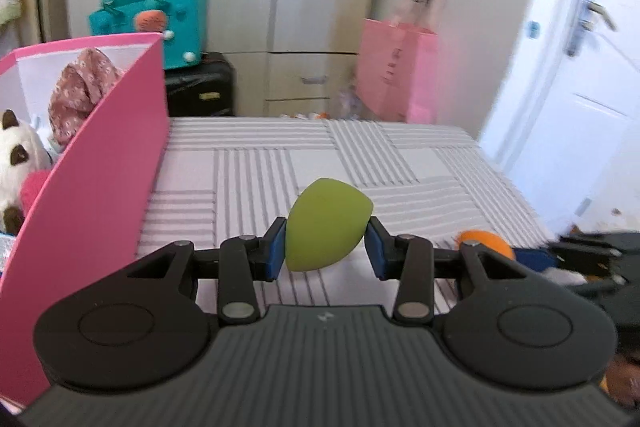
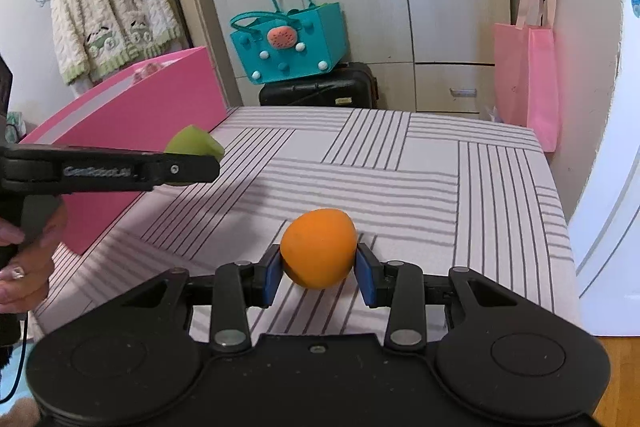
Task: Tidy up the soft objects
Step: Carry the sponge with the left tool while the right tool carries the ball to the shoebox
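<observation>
From my left wrist camera I record the left gripper (image 1: 326, 247) clamped on a green sponge (image 1: 326, 225), its blue pads (image 1: 276, 251) pressed to either flank; the sponge is matte, smooth and teardrop-shaped, held above the striped cover of the bed (image 1: 360, 155), nearer its left edge. This view alone looks into the pink box (image 1: 92, 195) at the bed's left edge; inside I note a white plush toy (image 1: 16, 155) with dark patches and a crumpled floral cloth (image 1: 78, 91). The right gripper (image 1: 576, 259) shows here only as a blurred dark shape at the frame's right side, with a sliver of the orange sponge (image 1: 486, 241).

My right wrist camera gives what the first cannot: the right gripper (image 2: 318, 269) closed on the orange sponge (image 2: 318, 253), egg-shaped, matte and finely pitted, its pads (image 2: 272, 275) touching both sides, low over the bed (image 2: 440, 179) near its front edge. The left gripper (image 2: 192, 167) appears side-on with the green sponge (image 2: 194, 145) protruding past it, just beside the smooth wall of the pink box (image 2: 132, 131); the contents are hidden from here. A hand (image 2: 24, 259) grips the left handle. Only this view shows the fleecy cardigan (image 2: 108, 11) hanging at left.

Both views show the teal felt bag (image 2: 292, 43) on a black case (image 2: 320, 87) and a pink tote (image 2: 526, 79) beyond the bed's far edge.
</observation>
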